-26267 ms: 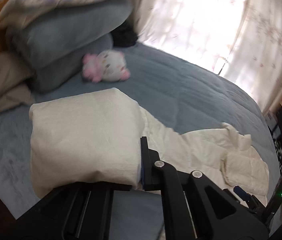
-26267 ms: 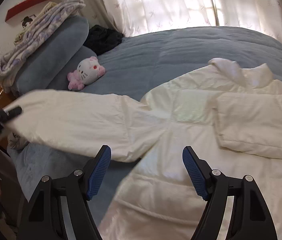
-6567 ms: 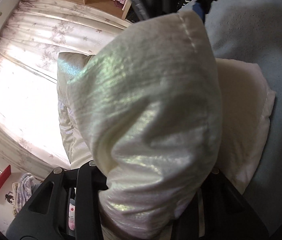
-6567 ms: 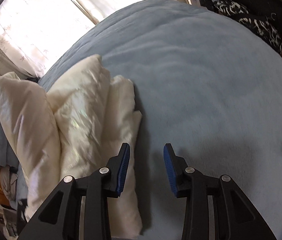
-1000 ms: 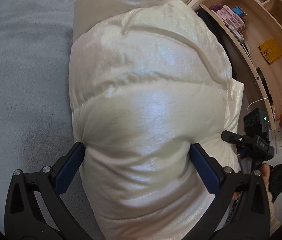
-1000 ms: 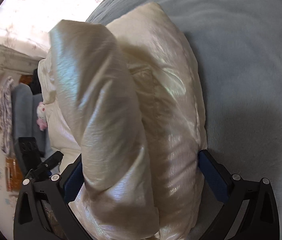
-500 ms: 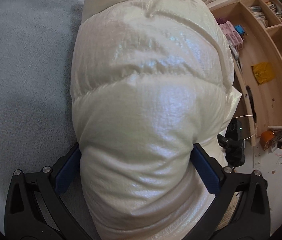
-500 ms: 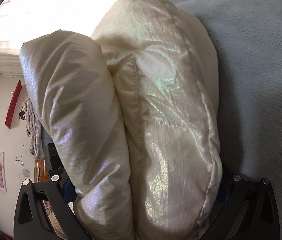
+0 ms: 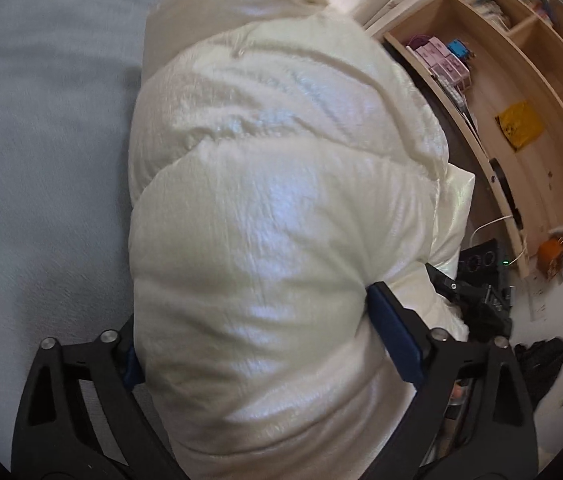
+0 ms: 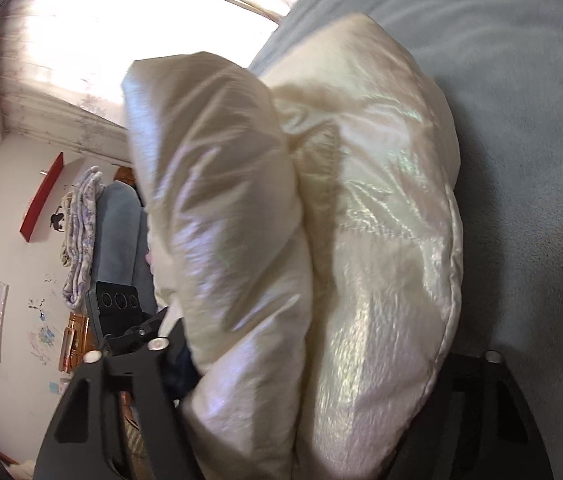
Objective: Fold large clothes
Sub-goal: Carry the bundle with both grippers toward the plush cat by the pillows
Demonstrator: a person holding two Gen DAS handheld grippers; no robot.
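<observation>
A cream puffy jacket (image 9: 281,208), folded into a thick bundle, fills the left wrist view. My left gripper (image 9: 257,344) has its jaws wide around one end of the bundle, both blue pads pressed into it. In the right wrist view the same jacket (image 10: 321,248) shows as two padded layers held between the jaws of my right gripper (image 10: 313,372), whose pads are hidden by the fabric. The bundle is lifted just above the blue-grey bed cover (image 9: 33,160).
Wooden shelves (image 9: 521,92) with boxes and books stand right of the bed. The bed cover (image 10: 541,160) lies right of the jacket. Stacked grey pillows with a folded blanket (image 10: 85,236), a red wall shelf (image 10: 41,200) and a bright curtained window (image 10: 141,32) are at the left.
Both grippers have kept their hold on the bundle and tilted with it. The shelves have come further into the left view; the wall and pillows into the right view.
</observation>
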